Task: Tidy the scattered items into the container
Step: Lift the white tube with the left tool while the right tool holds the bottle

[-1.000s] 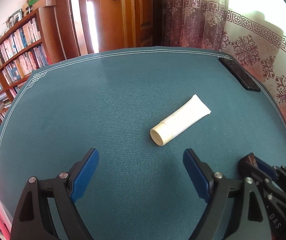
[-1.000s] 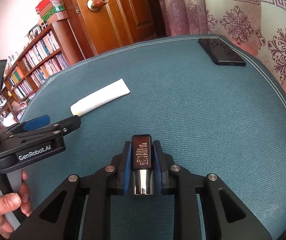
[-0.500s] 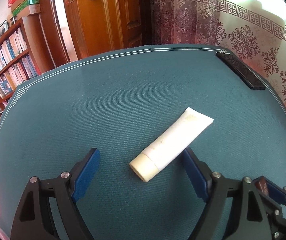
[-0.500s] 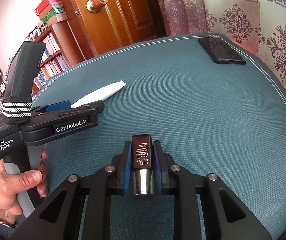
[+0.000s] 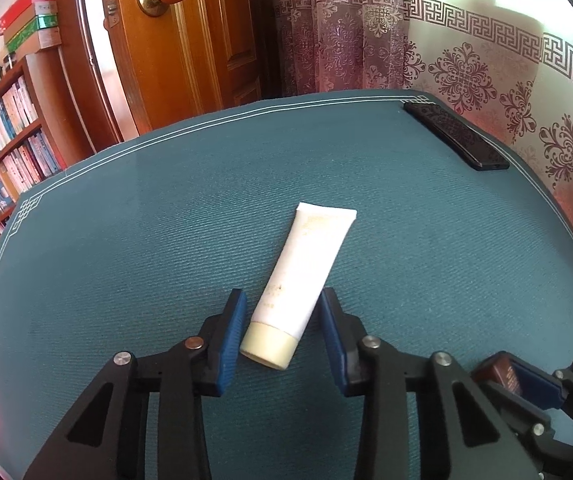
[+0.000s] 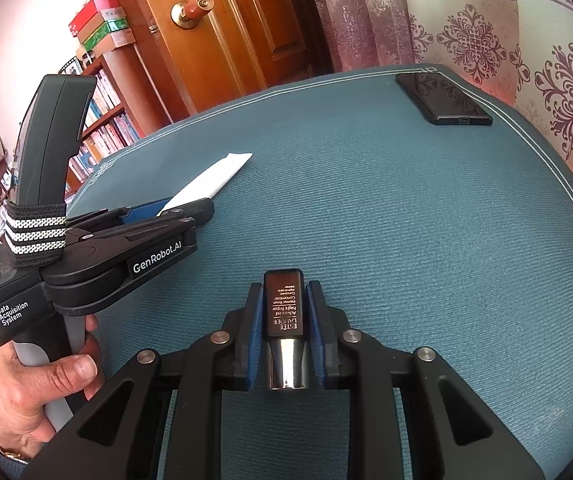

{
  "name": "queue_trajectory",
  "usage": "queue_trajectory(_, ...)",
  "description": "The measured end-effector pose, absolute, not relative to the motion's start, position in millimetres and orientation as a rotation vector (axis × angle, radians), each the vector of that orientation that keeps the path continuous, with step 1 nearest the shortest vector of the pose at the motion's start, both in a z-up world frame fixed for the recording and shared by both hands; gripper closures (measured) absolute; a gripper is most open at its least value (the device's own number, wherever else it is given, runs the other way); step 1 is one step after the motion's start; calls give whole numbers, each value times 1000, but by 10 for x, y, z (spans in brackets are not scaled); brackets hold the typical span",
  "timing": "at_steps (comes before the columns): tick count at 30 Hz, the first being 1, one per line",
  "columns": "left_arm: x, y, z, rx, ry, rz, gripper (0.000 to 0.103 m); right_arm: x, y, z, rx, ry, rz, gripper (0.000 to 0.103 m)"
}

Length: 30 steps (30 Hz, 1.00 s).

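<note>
No container visible in either view, so nothing to report inside one. White cream tube lying flat on the teal tablecloth, cap end toward the camera, crimped end pointing away. Left gripper set down around the cap end, blue pads narrowed to either side of the tube; left pad just beside the cap, a sliver of cloth showing by the right pad, so partly closed but not yet clamped. Half a second ago spread wide with the tube lying slantwise between the fingers; now drawn in close, with the tube nearly in line with the fingers. Right gripper unchanged from before, clamped on a small dark brown serum bottle with a silver cap toward the camera, held above the cloth. Black phone well apart, near the far right corner of the table by the patterned curtain. From the right wrist view, most of the tube hidden behind the left gripper's body, only the crimped end clear; person's hand on its handle cut off at the frame edge. Bottle's label printing too small to read with certainty. Wooden door and bookshelf blurred toward the rim.
</note>
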State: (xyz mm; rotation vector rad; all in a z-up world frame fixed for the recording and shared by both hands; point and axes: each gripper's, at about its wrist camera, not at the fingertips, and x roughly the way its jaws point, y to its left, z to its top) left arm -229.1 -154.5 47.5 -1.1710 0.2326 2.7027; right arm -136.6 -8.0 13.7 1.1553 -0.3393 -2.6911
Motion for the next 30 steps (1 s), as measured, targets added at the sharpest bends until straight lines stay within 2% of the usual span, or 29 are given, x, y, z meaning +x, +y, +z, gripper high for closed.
queue_trajectory(3, -2234, -1540, 478, -1171, 205, 2707, 74, -1370, -65, 132, 1152, -351, -2686, 80)
queue_trajectory(12, -1847, -1636, 485, -1191, 129, 2737, 74, -1365, -49, 122, 1147, -368, -2677, 80)
queue_trajectory(23, -1297, -1782, 628, -1162, 116, 2759, 74, -1361, -73, 127, 1147, -356, -2680, 80)
queue_trajectory(30, -1030, -1892, 489, -1250, 76, 2716, 74, -1355, -88, 133, 1147, -346, -2686, 80)
